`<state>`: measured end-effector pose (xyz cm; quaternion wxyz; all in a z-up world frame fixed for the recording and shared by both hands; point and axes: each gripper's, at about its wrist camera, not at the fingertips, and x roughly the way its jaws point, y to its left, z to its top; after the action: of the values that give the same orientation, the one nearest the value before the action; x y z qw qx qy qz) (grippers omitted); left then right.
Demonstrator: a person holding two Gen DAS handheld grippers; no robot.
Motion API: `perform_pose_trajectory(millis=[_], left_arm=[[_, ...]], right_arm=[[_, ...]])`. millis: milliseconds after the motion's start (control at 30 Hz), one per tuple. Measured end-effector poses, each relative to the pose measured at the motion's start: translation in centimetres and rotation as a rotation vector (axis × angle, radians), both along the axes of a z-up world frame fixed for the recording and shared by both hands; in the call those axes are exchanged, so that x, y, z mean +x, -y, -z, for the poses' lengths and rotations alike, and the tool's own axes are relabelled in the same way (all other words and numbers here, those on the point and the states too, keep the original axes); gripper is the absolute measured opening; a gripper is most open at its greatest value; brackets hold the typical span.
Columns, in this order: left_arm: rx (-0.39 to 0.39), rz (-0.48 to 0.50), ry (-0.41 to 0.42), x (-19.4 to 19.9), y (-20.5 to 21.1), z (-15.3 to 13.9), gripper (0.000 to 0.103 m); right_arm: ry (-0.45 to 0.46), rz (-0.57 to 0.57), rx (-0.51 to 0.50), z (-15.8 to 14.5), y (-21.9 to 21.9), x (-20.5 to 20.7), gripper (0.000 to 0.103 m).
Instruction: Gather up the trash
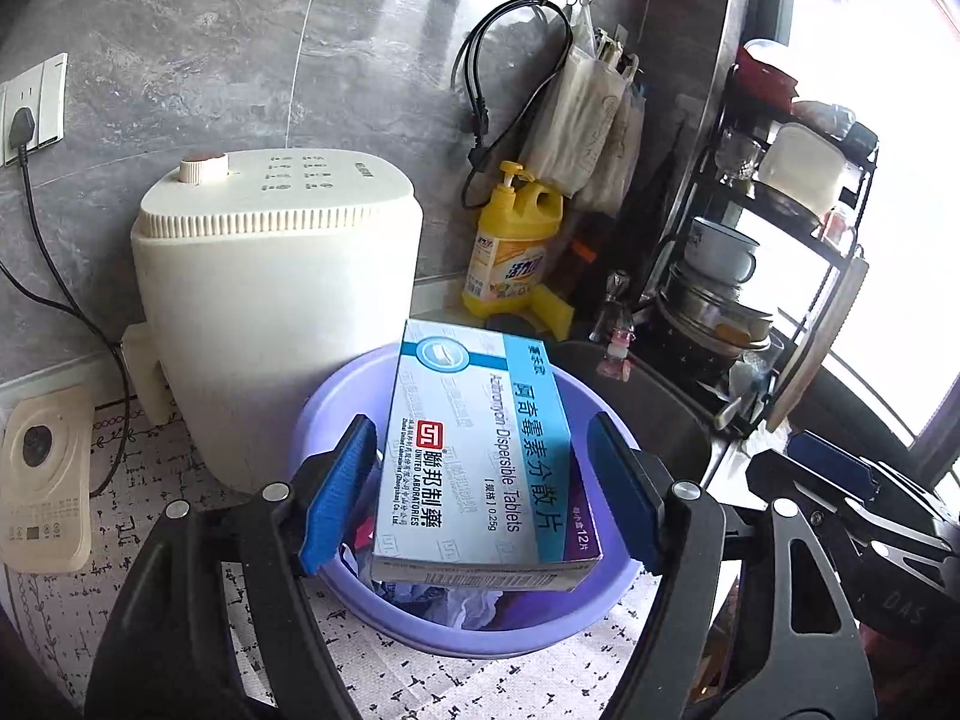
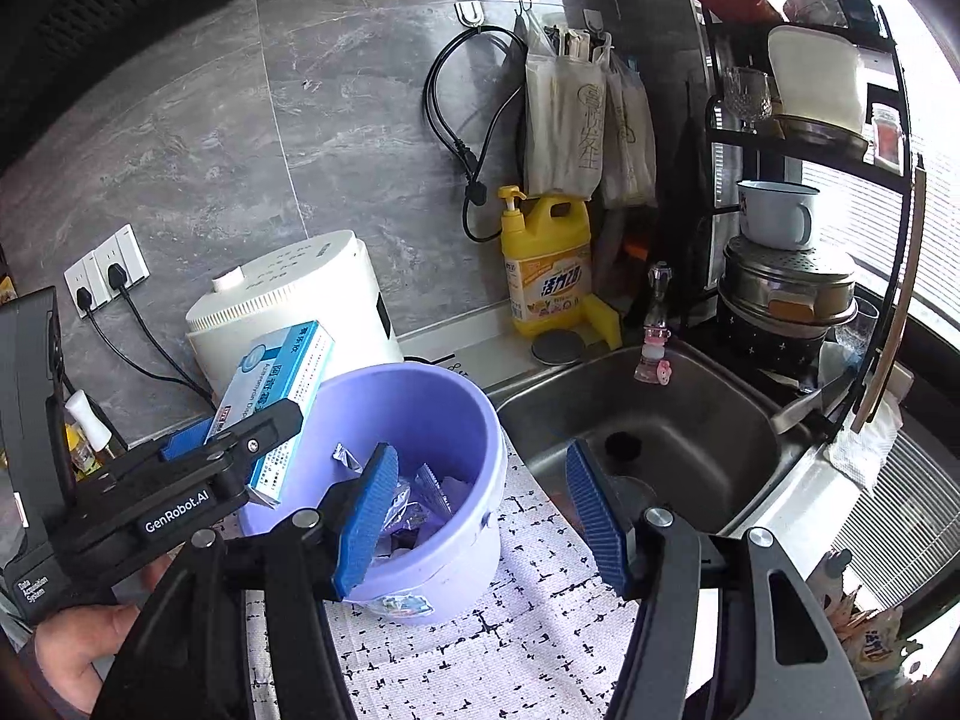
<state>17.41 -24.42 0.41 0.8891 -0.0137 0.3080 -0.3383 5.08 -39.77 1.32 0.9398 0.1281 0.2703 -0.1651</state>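
1. My left gripper (image 1: 480, 498) sits low in the middle of the left wrist view. Its blue-padded fingers (image 1: 336, 492) are spread about as wide as the flat blue-and-white cardboard medicine box (image 1: 474, 462). The left pad seems to touch the box; the right pad looks just apart, so I cannot tell whether I grip it.
2. The box hangs tilted over the round lilac plastic bucket (image 1: 600, 594), which stands on the white black-flecked counter mat (image 2: 480, 660).
3. In the right wrist view, crumpled wrappers (image 2: 420, 498) lie inside the bucket, left of centre.
4. A cream plastic kitchen appliance (image 1: 270, 300) stands just behind the bucket, left of centre.
5. My right gripper (image 2: 480, 510) is at lower centre, its fingers wide apart and holding nothing, between the bucket and the stainless steel sink (image 2: 690, 438) to the right.
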Motion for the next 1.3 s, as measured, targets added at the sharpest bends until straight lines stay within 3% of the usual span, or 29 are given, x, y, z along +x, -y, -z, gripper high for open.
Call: perform_pose_trajectory(millis=[400,500,800,1300], left_arm=[[-0.013,-0.12,0.012,0.4,-4.0,-1.4,0.094],[-0.004,-0.149,0.012,0.1,-5.4,-1.8,0.097],[0.037,-0.231,0.018,-0.9,-10.0,-3.1,0.097],[0.11,-0.328,0.01,-3.7,-16.6,-4.2,0.097]], right_arm=[[0.014,-0.042,0.017,-0.2,-0.9,-0.2,0.071],[0.017,-0.062,0.013,-0.4,-1.4,0.2,0.08],[0.01,-0.151,0.042,-1.0,-3.4,1.2,0.095],[-0.019,-0.273,0.036,-1.4,-8.1,1.9,0.095]])
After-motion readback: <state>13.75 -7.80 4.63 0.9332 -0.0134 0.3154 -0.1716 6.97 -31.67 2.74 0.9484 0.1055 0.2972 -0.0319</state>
